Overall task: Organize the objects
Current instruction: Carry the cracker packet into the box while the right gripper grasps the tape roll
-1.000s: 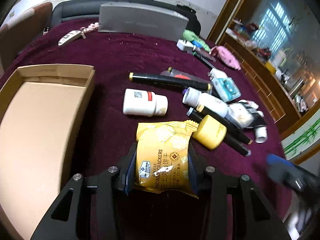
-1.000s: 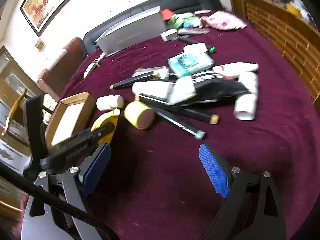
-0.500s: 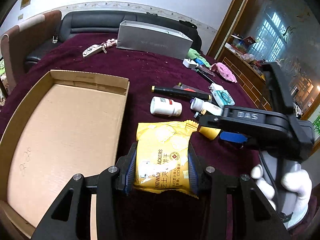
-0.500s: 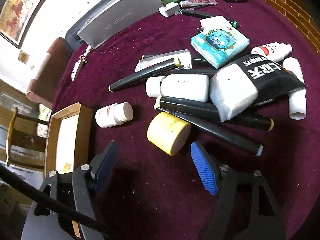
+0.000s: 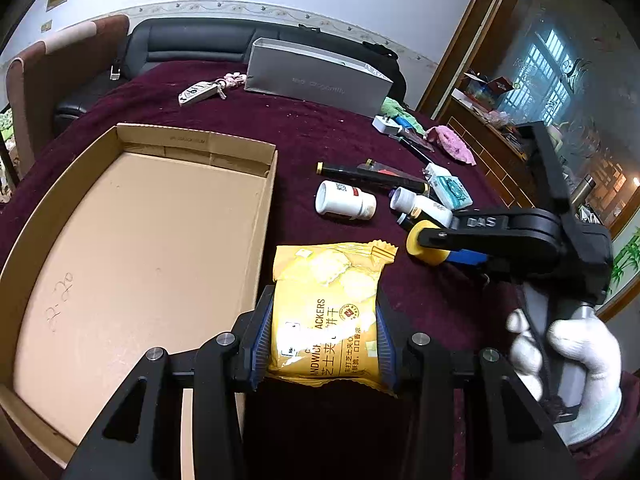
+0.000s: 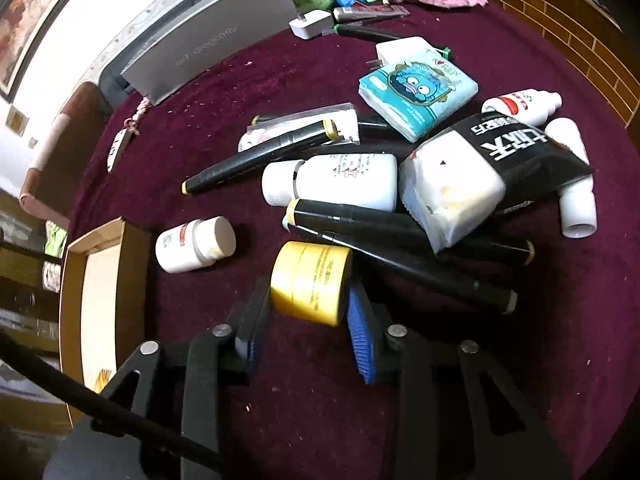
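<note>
My left gripper (image 5: 324,340) is shut on a yellow cracker packet (image 5: 326,312), held just right of the open cardboard box (image 5: 266,216). A yellow tape roll (image 6: 310,284) lies on the maroon cloth against two black markers (image 6: 400,248). My right gripper (image 6: 306,320) has its jaws closing around the roll, and both pads look pressed to its sides. The left wrist view also shows the right gripper (image 5: 440,246) on the tape roll (image 5: 422,250), with a white-gloved hand (image 5: 568,344) on its handle.
A white pill bottle (image 6: 196,244) lies between the roll and the box. Behind the roll are a white bottle (image 6: 332,184), a black-and-white packet (image 6: 480,168), a tissue pack (image 6: 418,92) and small tubes. A grey box (image 5: 316,76) and keys (image 5: 200,90) sit at the far side.
The right gripper came down over the yellow tape roll and its wide jaws closed in on it. The left gripper carried the cracker packet toward the cardboard box, now larger in view.
</note>
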Tool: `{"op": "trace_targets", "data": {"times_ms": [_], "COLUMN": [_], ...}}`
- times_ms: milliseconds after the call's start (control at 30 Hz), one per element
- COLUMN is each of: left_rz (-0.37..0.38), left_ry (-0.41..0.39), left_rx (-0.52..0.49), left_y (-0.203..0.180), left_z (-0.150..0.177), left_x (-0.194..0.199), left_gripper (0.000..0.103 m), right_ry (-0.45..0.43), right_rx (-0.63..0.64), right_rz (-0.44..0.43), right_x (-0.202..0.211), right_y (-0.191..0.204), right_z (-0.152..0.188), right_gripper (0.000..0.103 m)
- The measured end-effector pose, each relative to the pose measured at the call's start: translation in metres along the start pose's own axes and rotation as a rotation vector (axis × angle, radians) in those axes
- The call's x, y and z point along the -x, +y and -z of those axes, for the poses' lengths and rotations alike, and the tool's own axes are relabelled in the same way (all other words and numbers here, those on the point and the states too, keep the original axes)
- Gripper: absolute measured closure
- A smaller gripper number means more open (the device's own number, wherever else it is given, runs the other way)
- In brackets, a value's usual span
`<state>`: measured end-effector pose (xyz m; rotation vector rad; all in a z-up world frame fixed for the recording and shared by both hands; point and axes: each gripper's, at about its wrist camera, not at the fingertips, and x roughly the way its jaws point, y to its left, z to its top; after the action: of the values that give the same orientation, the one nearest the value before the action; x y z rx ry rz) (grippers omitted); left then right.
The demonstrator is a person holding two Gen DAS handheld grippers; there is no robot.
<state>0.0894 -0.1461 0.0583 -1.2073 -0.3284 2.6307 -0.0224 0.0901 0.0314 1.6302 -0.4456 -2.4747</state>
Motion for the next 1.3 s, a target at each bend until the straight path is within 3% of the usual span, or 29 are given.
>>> {"op": "trace_targets", "data": {"times_ms": [233, 367, 500, 667, 900, 1300], "left_rz": [-0.011, -0.064, -0.141, -0.187, -0.229, -0.227], "left_ry": [-0.049, -0.098, -0.125, -0.09, -0.006, 0.016], "left_rx": [0.036, 0.034, 0.018, 0.051, 0.134, 0.208], "left_y": [0.02, 0.037, 0.052, 0.078, 0.114, 0.133], "left_z": [-0.011, -0.028, -0.045, -0.061, -0.07, -0.083], "left_x": [0.025, 0.042, 0.041, 0.014, -0.032, -0.06], "left_gripper": [0.064, 0.064, 0.064, 0.064, 0.064, 0.063], "right_ry": [-0.011, -0.02, 0.018, 0.058, 0.11, 0.106], "right_rx": [0.111, 0.186, 0.236, 0.288, 0.289, 0.307], "right_rz": [-0.088, -0.16, -0.254, -0.29, -0.227, -0.173], "right_x": [0.039, 0.058, 0.056, 0.033, -0.023, -0.055], "right_y": [0.014, 0.043, 0.079, 0.128, 0.172, 0.18], "right_z": [0.017, 0.019, 0.017, 0.016, 0.008, 0.001], "right_gripper": [0.074, 0.073, 0.073, 0.073, 0.073, 0.073]}}
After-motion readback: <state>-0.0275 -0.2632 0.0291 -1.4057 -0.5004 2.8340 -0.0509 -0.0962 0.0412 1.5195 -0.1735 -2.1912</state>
